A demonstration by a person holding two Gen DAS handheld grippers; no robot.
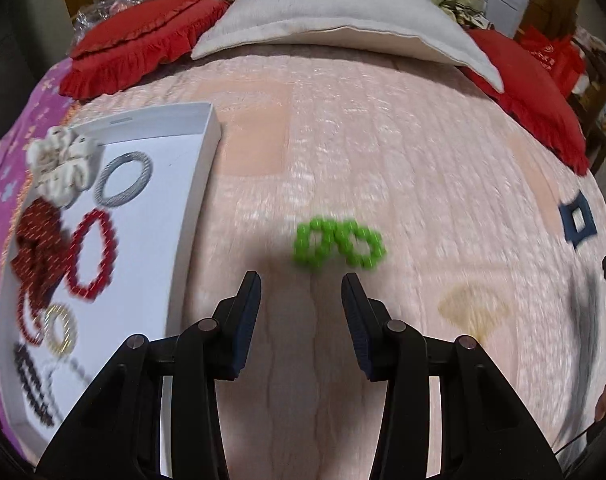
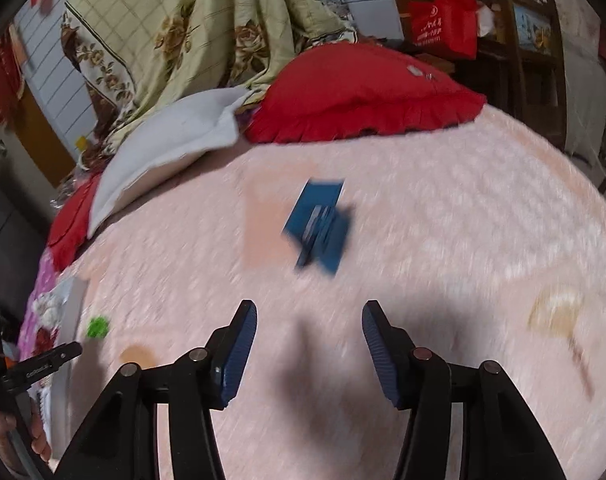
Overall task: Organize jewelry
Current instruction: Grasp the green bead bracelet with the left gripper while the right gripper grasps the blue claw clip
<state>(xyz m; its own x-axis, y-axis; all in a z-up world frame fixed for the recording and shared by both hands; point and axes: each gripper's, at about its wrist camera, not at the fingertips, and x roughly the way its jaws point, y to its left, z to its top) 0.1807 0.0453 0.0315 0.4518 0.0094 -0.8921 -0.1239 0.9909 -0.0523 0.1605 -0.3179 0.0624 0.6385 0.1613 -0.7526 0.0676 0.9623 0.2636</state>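
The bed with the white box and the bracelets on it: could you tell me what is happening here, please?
A person is sorting jewelry on a pink bedspread with a gripper in each hand. The white box already holds several bracelets and hair ties. The left gripper is open and empty, aimed at a green beaded bracelet lying loose on the bedspread beside the box. The right gripper, also open and empty, points toward a small blue box farther along the bed.
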